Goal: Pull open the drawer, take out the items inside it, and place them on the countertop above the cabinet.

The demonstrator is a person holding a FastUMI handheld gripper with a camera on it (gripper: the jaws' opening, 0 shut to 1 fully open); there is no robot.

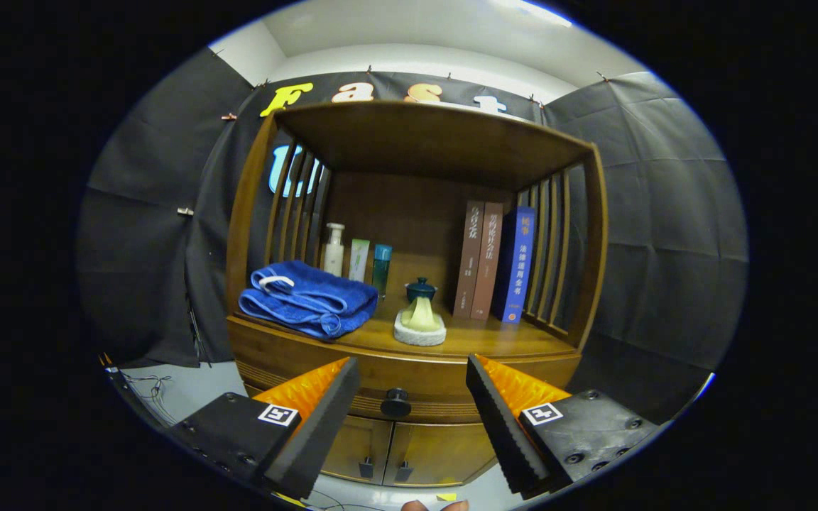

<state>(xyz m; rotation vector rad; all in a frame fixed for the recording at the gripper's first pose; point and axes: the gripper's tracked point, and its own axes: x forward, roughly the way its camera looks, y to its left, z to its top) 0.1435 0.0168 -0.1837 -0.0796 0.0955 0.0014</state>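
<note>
A wooden cabinet (409,355) stands ahead of me against the booth wall. Its drawer (416,397) is closed, with a round dark knob (395,402) at the middle of its front. My gripper (411,375) is open, and the knob sits between the two fingers, a little beyond their tips, with nothing held. The countertop (515,341) above the drawer forms the floor of an open shelf. What lies inside the drawer is hidden.
On the countertop lie a folded blue towel (306,298), several bottles (356,257), a small teapot (421,289), a pale object on a white stand (420,323) and three upright books (498,262). Two cabinet doors (395,451) sit below the drawer. Cables (150,390) trail on the floor at left.
</note>
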